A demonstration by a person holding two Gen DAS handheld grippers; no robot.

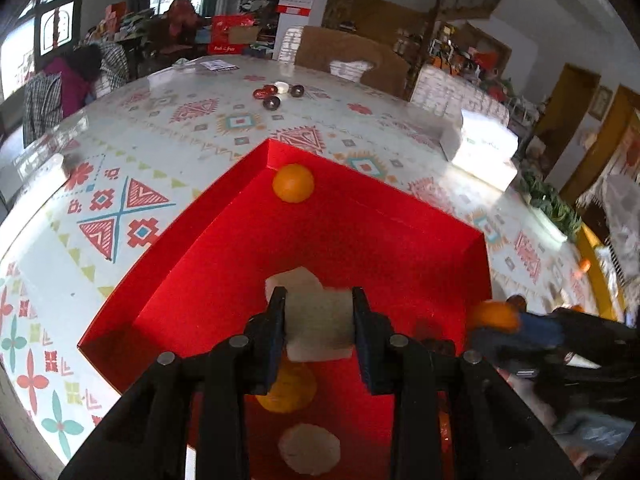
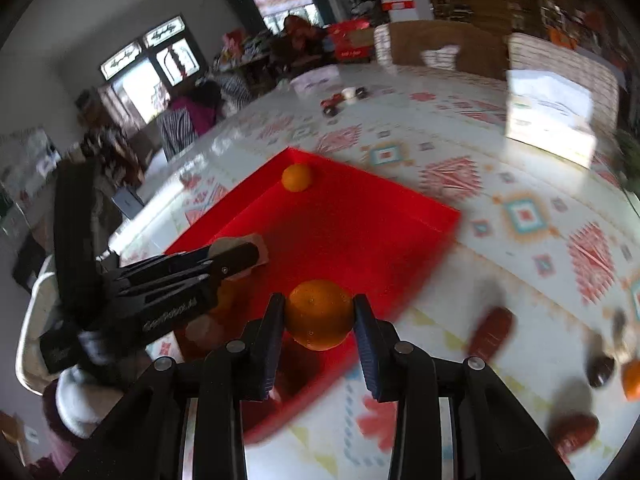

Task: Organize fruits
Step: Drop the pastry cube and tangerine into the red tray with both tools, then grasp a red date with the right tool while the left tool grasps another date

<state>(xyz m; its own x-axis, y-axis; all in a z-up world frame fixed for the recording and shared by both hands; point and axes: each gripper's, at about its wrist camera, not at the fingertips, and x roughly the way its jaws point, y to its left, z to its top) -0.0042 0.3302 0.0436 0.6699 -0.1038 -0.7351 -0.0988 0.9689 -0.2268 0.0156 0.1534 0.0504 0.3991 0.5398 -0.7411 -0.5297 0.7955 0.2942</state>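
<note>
- L gripper [image 1: 319, 320]: jaws narrow, clamped on a white foam fruit sleeve [image 1: 316, 320] and held above the near half of the red box [image 1: 360, 240].
- R gripper [image 2: 319, 320]: jaws narrow, pinching an orange [image 2: 319, 314] at its widest part, over the box's near right edge.
- Already in the box: one orange at the far corner [image 1: 293, 183], another orange below the L jaws [image 1: 288, 390] and a white foam pad [image 1: 309, 454] at the near end.
- Still loose on the patterned table [image 2: 500, 152], right of the box: reddish-brown fruits [image 2: 491, 332] and another orange at the frame edge [image 2: 633, 380]. That area is blurred, so type is prob. only a guess.
- Step in hand, as I read it: get both loads into the box.
- Doing it well:
  - Bring the R orange fully inside the wall before lowering; right now it sits over the rim, so releasing here could bounce it out.
  - Aim for bare red floor, well apart from the far orange, so nothing rolls.
  - Lower the sleeve flat, don't drop it on the orange beneath unless it's meant to cover it.
  - The two grippers are near each other; set down one at a time to avoid a clash.
  - Open only once the fruit rests on the floor.
</note>
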